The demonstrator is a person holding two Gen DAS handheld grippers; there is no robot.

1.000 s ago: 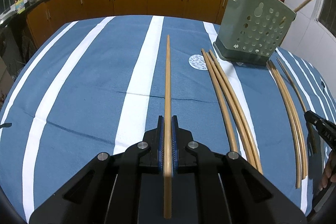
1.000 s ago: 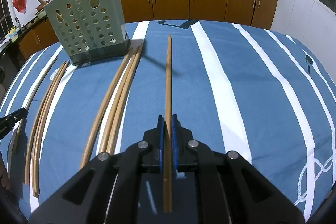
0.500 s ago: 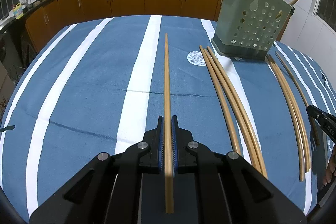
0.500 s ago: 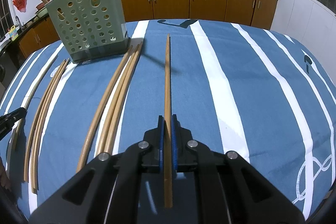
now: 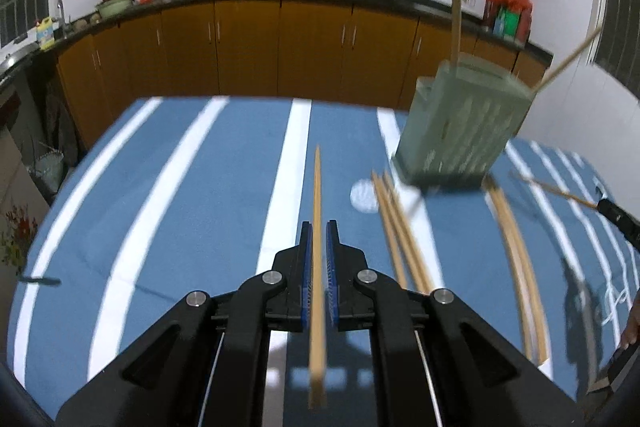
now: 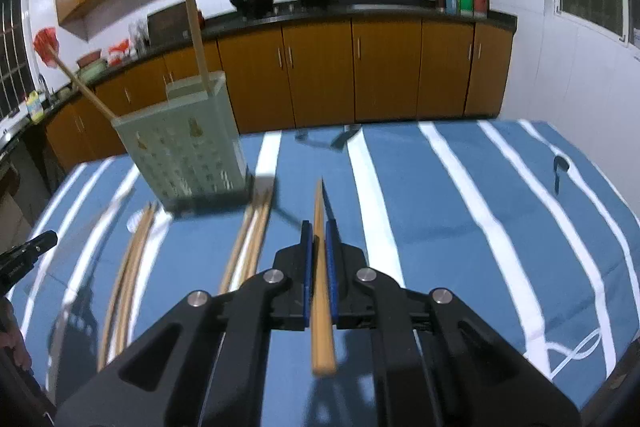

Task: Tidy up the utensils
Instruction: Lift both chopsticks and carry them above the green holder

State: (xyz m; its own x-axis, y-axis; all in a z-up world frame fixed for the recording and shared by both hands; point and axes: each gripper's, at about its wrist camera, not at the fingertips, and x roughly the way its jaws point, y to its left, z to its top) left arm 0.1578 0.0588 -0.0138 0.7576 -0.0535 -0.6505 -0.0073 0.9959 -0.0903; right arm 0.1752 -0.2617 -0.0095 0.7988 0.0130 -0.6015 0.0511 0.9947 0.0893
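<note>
In my left gripper [image 5: 317, 239] I have one chopstick [image 5: 317, 227] clamped between the blue pads, and my right gripper [image 6: 317, 239] is closed on a second chopstick [image 6: 321, 267] the same way. Each stick runs straight forward between the fingers, its butt poking back toward the camera and its tip hanging above the striped cloth [image 6: 440, 211].

I judge these sticks light, stiff and smooth, so they could pivot or slide in a loose pinch. Holding near the thick end, as I do now, leaves a long lever; a grip closer to the middle would steady the tip for dropping it in.

Beyond the fingers, loose chopsticks lie on the cloth: a group of what I count as three [image 5: 394, 223] nearer the middle, and a second group [image 5: 516, 247] further right in the left view, too blurred to count surely.

Past them stands one green perforated holder [image 6: 188, 151], upright, with two sticks [image 6: 194, 11] already leaning out of its top. Behind it is the brown cabinet run [image 6: 360, 67].
</note>
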